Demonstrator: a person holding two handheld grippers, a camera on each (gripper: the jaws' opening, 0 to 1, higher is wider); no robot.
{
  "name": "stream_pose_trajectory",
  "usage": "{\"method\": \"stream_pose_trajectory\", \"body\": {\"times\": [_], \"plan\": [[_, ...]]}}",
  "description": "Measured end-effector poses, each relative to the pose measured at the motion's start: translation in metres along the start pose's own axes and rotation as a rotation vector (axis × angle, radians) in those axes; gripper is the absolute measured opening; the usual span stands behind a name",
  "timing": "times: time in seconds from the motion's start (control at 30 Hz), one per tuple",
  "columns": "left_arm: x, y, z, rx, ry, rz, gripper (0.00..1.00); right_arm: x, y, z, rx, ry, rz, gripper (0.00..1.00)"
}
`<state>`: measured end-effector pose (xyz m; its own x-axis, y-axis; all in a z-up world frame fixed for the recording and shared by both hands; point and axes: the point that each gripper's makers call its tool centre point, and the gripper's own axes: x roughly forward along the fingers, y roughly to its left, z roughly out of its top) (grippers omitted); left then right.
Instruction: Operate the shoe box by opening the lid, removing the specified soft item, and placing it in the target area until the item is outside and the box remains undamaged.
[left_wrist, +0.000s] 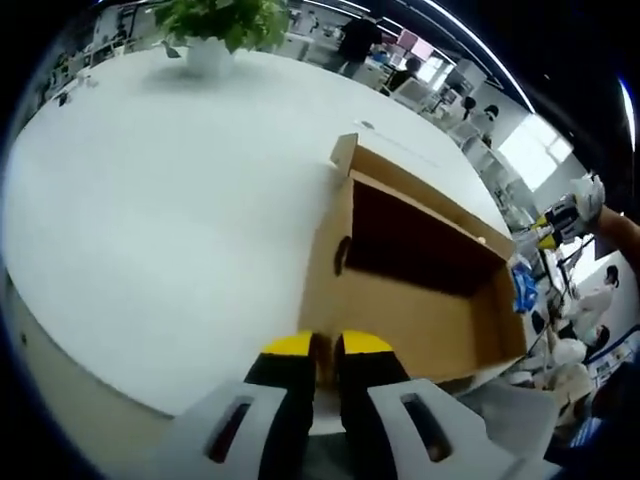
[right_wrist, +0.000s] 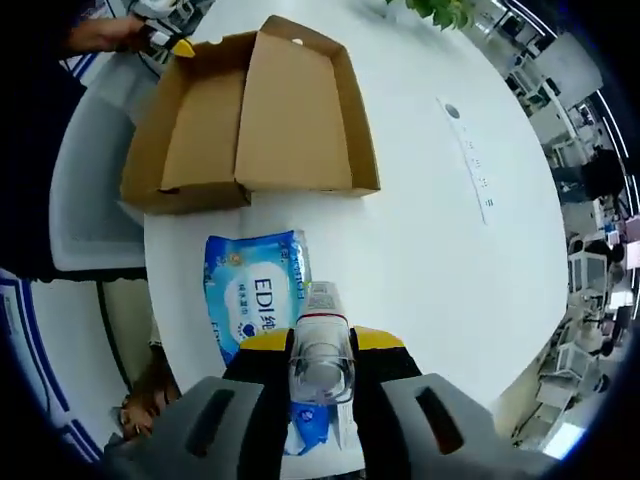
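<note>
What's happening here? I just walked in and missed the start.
A person works two handheld tools at a white table. The left tool is shut on the wall of the open cardboard shoe box. The right tool grips the end of a blue wipes pack, lying on the table beside the box.

left tongs (left_wrist: 328, 350) nearly closed, gripping nothing; right tongs (right_wrist: 320, 345) clamped on something, tilted downward

Broad white round table (left_wrist: 150, 200), potted green plant (left_wrist: 215, 25) at its far edge, bright office windows (left_wrist: 530, 150) beyond.
</note>
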<state>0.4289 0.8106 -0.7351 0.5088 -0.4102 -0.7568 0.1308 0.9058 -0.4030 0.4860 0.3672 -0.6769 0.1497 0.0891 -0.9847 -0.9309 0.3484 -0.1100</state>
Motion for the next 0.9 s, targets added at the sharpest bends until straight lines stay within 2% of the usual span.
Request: {"method": "stream_pose_trajectory", "body": {"times": [0.13,0.3,0.53,0.9], "plan": [[0.0,0.001,-0.001,-0.049,-0.016,-0.003,0.05,0.01,-0.003,-0.003,-0.041,0.041,0.008,0.19],[-0.001,0.0,-0.001,-0.06,-0.021,-0.003,0.05,0.025,-0.01,-0.006,-0.079,0.083,0.028,0.19],[-0.001,-0.001,-0.001,-0.07,-0.018,-0.005,0.05,0.041,-0.018,-0.005,-0.091,0.103,0.049,0.19],[0.0,0.0,0.0,-0.081,-0.022,-0.005,0.06,0.052,-0.021,-0.013,-0.096,0.133,0.088,0.19]]}}
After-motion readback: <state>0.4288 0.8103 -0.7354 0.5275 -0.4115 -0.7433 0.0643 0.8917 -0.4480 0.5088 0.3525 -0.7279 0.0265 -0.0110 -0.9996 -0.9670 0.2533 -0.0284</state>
